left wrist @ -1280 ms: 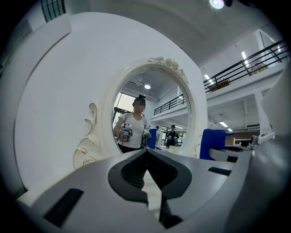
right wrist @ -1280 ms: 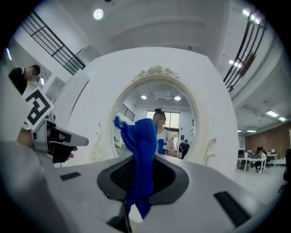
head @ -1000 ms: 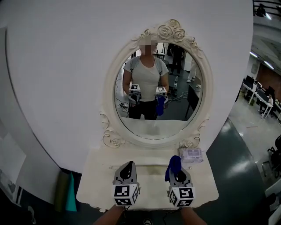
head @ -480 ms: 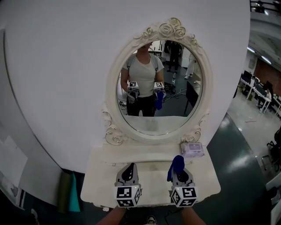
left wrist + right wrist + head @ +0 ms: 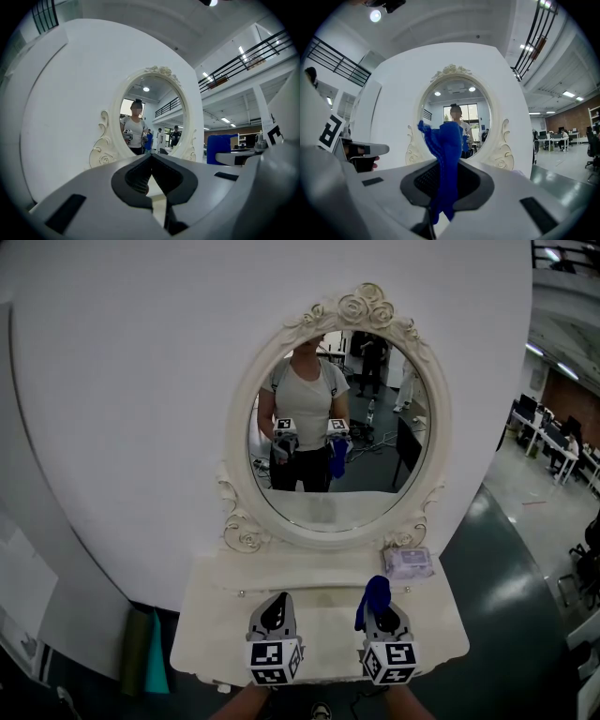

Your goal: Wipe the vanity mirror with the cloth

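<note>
Left tongs (image 5: 278,600) low over front of cream worktop (image 5: 211,615), tips together, nothing btwn them, so closed & empty. Right tongs (image 5: 379,604) alongside, a little apart from the left, clamped on blue cloth (image 5: 374,592). Cloth is bunched, sticks up out of the tips, & a tail hangs below them in right gripper view. Both tongs point twd oval mirror (image 5: 342,456), upright at back of worktop in ornate cream frame (image 5: 361,306) w/ carved roses on top. Neither tongs nor cloth touch the glass; both well short of it. Mirror shows a person facing it w/ both tongs & the cloth. Pale packet (image 5: 409,563) at worktop's back right, just beside frame base. White round panel (image 5: 122,427) behind.
</note>
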The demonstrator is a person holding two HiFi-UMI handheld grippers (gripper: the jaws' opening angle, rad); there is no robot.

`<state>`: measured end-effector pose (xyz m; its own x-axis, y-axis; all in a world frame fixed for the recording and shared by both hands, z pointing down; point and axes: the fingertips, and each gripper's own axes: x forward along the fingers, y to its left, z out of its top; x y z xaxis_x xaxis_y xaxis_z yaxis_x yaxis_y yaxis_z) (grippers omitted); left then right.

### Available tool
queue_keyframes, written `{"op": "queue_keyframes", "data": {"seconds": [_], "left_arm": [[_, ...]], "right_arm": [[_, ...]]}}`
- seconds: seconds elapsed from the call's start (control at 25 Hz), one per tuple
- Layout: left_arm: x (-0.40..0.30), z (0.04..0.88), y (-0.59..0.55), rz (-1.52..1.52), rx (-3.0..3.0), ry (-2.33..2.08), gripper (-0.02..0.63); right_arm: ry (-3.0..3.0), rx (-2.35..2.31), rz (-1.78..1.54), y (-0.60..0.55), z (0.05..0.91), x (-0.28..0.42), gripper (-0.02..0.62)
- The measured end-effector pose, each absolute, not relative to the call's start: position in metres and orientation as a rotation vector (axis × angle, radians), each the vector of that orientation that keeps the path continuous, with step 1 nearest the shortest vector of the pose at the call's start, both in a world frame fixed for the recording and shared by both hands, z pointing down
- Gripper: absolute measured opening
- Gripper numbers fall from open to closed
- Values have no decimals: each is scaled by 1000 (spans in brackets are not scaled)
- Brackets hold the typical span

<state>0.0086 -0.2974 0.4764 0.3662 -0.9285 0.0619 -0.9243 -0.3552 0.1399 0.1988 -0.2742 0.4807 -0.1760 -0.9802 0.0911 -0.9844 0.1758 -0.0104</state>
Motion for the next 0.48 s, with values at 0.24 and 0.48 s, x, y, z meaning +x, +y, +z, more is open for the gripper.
{"op": "queue_keyframes", "data": {"seconds": [0.24, 0.48], "left_arm": [[10, 479, -299, -38, 2456, -1694, 5], [10, 481, -300, -28, 2450, -1700, 4]], "right_arm": [[-2364, 1959, 95, -279, 481, 199, 64], [-2367, 1938, 92, -282, 482, 196, 64]]}}
